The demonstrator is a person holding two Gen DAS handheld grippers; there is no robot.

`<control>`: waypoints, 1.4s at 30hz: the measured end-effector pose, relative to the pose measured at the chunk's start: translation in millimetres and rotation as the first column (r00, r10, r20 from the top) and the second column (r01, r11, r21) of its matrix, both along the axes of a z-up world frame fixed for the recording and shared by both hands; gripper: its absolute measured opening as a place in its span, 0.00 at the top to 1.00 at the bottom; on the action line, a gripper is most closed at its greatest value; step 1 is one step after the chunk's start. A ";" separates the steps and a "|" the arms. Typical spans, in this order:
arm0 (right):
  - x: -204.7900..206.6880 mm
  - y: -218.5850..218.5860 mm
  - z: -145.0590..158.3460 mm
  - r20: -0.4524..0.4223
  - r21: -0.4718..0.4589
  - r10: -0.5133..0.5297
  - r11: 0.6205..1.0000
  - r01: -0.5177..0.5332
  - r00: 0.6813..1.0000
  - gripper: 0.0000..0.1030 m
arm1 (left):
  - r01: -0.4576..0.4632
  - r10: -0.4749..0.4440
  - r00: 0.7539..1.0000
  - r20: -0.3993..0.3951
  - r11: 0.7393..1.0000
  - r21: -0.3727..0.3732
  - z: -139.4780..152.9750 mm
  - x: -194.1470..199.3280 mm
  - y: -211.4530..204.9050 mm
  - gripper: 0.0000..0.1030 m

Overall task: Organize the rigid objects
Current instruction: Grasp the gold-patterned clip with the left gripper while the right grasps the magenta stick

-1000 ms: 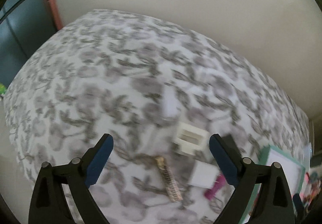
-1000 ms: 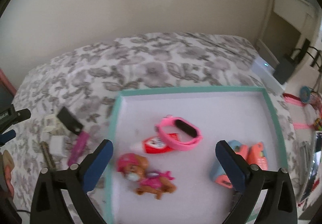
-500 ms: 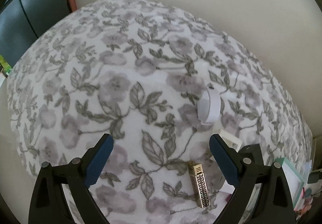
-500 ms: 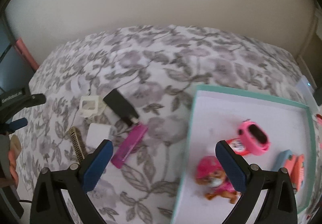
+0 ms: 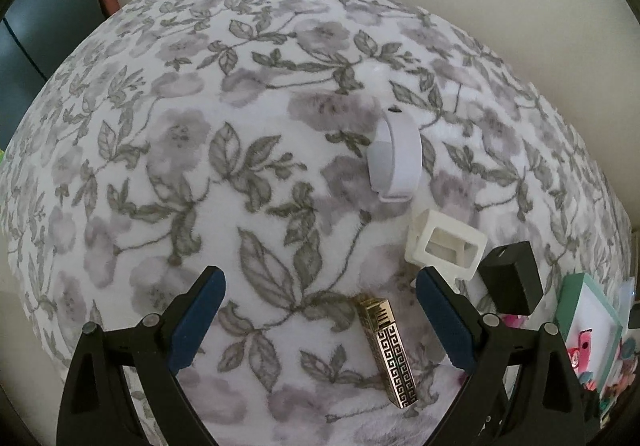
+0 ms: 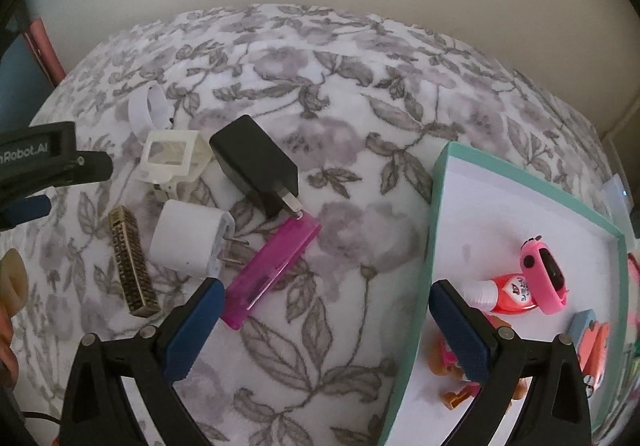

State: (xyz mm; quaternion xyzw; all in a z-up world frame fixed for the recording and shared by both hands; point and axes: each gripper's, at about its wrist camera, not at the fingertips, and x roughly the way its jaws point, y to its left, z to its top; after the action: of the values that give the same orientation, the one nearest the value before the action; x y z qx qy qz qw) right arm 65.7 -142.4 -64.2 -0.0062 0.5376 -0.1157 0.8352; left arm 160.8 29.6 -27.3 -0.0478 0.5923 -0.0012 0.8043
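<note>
The left gripper is hanging open and empty over the blanket. The gold bar is lying between its jaws, toward 4 o'clock, pointing from 11 to 5. The right gripper is waiting open farther away.

A white blanket printed with grey-lilac flowers and grey-green leaves fills both frames. Centre-left of the right wrist view: a black charger, white plug, translucent magenta case and gold fret-patterned bar. Right: a teal-rimmed white tray with a pink watch.
</note>
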 end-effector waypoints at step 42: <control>7.7 1.7 -13.5 0.000 0.108 0.017 0.994 -0.017 1.000 0.61 | 0.093 -0.091 0.993 -0.081 0.996 0.017 -19.2 -10.2 -18.3 0.07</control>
State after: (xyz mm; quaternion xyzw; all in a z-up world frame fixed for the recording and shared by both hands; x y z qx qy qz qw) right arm 73.4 -140.7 -77.7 0.0344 0.5432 -0.0793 0.8351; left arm 150.7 11.3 -46.5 -0.0121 0.6257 -0.0301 0.7794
